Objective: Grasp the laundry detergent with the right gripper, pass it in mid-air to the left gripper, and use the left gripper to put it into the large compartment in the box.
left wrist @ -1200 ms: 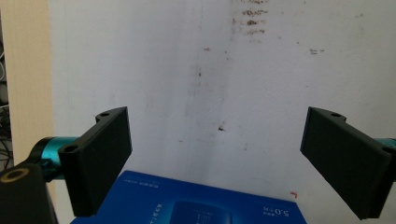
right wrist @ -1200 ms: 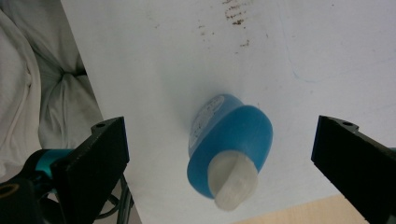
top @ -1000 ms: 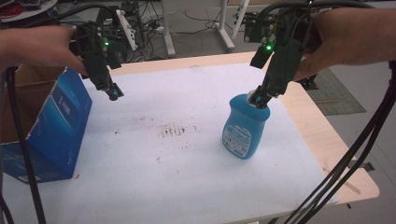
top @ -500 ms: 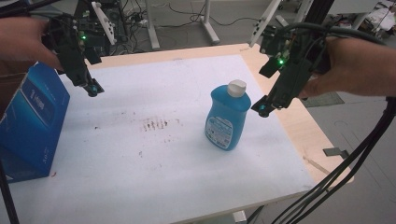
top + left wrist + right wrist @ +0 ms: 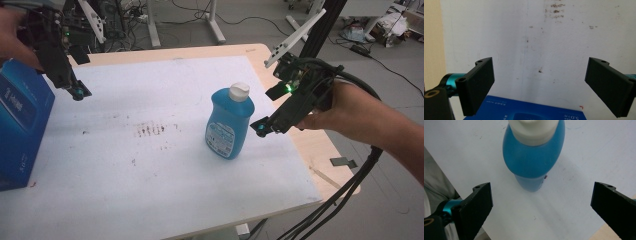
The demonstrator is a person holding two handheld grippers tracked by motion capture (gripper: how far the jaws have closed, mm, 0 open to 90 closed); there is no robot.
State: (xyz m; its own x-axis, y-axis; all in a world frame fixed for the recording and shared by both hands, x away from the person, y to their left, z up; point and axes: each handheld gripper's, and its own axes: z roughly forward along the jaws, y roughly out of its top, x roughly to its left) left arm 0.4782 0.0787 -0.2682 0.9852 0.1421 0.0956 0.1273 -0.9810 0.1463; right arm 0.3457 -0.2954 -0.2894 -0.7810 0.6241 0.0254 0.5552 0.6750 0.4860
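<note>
A blue bottle [image 5: 229, 122] with a white cap stands upright near the middle of the white table top [image 5: 150, 150]. My right gripper [image 5: 261, 127] hangs just to the right of the bottle's body, apart from it, jaws open. In the right gripper view the blue bottle [image 5: 534, 157] stands ahead of the open right gripper [image 5: 541, 210], with nothing between the jaws. My left gripper [image 5: 77, 92] hovers at the far left above the table, beside a blue box [image 5: 22, 130]. In the left gripper view the left gripper [image 5: 539, 87] is wide open over the blue box [image 5: 524, 112].
The white table top carries a patch of dark smudges [image 5: 152, 130] left of the bottle. Bare wood [image 5: 320, 150] borders the white surface on the right. Cables [image 5: 345, 200] trail from the right gripper past the table's right edge. Desk legs and wires lie on the floor behind.
My right gripper has come off the bottle's cap and sunk down to the right side of its body. The bottle stays upright. The left gripper has kept its place by the box.
</note>
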